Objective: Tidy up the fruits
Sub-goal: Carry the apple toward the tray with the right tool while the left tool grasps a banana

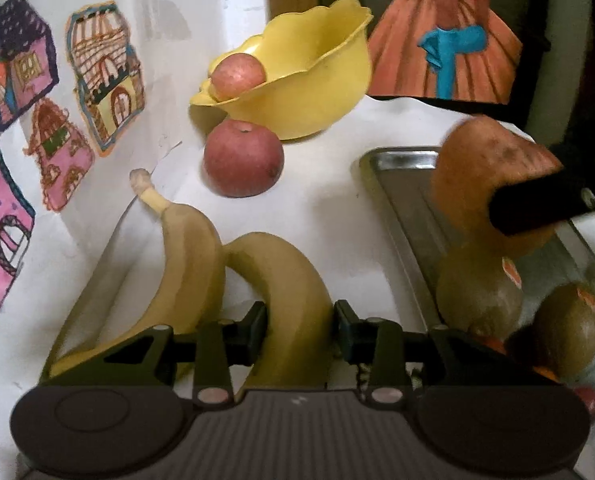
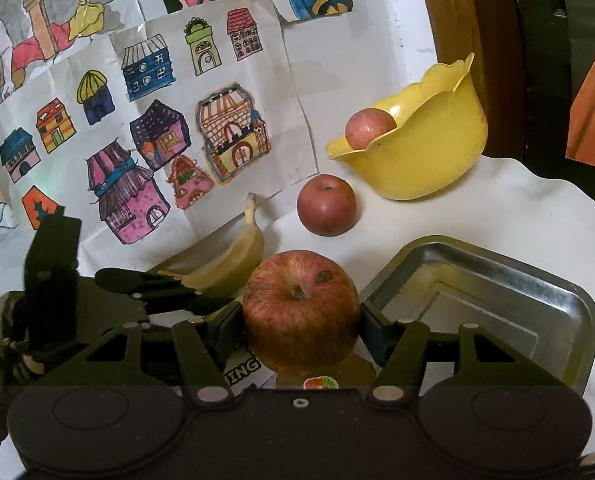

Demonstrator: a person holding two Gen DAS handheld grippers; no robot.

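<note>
— Leftmost? 
— Left gripper clamps a smooth curved banana on the white cloth. 
— Right? 
— Right gripper squeezes a streaky apple beside the metal tray; kiwis blurred, half hidden.

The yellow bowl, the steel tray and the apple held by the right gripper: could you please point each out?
yellow bowl (image 2: 437,164): right wrist view, on its outer wall.
steel tray (image 2: 497,268): right wrist view, on its far rim.
apple (image 2: 301,320): right wrist view, on its front skin between the fingers.
</note>
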